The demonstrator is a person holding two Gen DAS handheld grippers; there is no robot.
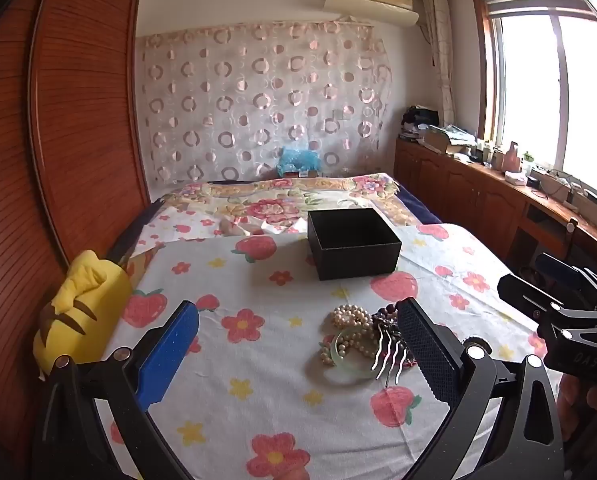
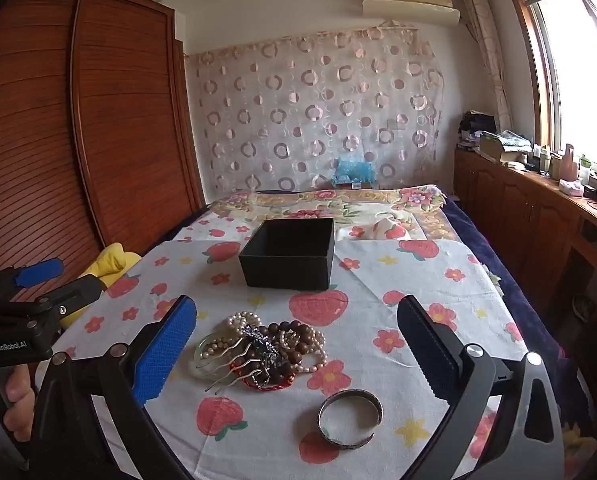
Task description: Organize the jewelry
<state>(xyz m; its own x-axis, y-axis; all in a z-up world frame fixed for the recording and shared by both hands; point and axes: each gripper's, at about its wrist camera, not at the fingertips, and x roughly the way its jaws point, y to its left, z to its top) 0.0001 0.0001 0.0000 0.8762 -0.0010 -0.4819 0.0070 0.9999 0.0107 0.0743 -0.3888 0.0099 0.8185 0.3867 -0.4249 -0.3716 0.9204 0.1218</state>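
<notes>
Left wrist view: left gripper (image 1: 298, 344) jaws wide, empty, above cloth (image 1: 258, 400). Jewelry pile (image 1: 362, 340) near right finger; box (image 1: 352, 242) beyond, looks empty.

Right wrist view: right gripper (image 2: 296, 342) spread wide, nothing held. Pile (image 2: 266, 350) between fingers; cuff (image 2: 350, 418) apart, nearer camera. Sorting seemingly not begun; next likely single-piece pick from tangle, carry to box (image 2: 288, 254).

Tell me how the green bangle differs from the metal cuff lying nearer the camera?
The green bangle is pale, glossy and a closed ring; the metal cuff is dark and patterned, with a gap in its band. The bangle is tangled in the pile of bead strands with a hair comb over it; the cuff lies alone on the cloth. Both lie flat outside the black box.
</notes>
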